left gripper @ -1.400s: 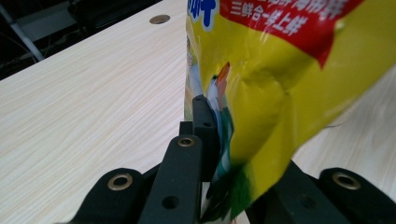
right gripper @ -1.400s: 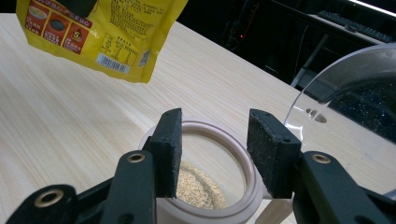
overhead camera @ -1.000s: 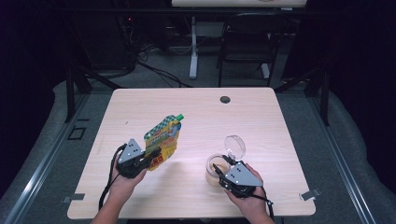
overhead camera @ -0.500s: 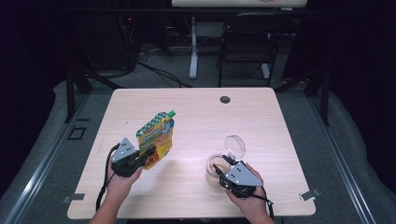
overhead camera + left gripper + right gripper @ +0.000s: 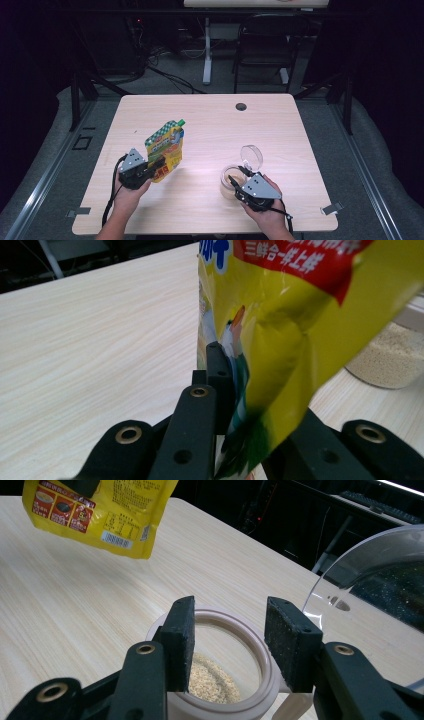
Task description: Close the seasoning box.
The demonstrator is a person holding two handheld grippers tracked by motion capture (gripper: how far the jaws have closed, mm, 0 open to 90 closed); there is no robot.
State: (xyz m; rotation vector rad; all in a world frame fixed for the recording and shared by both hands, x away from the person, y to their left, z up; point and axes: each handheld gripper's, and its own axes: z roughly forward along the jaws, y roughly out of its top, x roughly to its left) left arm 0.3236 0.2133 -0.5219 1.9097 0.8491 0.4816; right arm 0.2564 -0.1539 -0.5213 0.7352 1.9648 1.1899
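- Right tongs (image 5: 239, 184): nearest item, held low at the near right of the counter. Black jaws stand apart on either side of the neck of the jar, one pad inside the rim and one outside it in the right gripper view; whether the pads actually press on the rim I cannot tell.
- Round clear jar with a pale pinkish rim (image 5: 220, 665): stands upright on the counter at the right tongs, open, with a shallow layer of fine tan grains (image 5: 210, 680) at the bottom. Judged well short of full.
- Clear hinged plastic lid (image 5: 251, 157): swung up and back behind the jar mouth, so opening is already done.
- Left tongs (image 5: 152, 167): at the near left, clamped shut on the lower edge of the pouch.
- Yellow printed foil pouch with red label and green spout cap (image 5: 165, 148): lifted clear of the counter, held roughly upright with the spout on top, well to the left of the jar.
- Light wooden counter (image 5: 210, 120): bare beyond the items, with a small dark round grommet (image 5: 241, 106) near the far edge.
- Status, as judged: jar opened and steadied, pouch picked up; bringing the pouch over the jar, tipping and pouring all remain.
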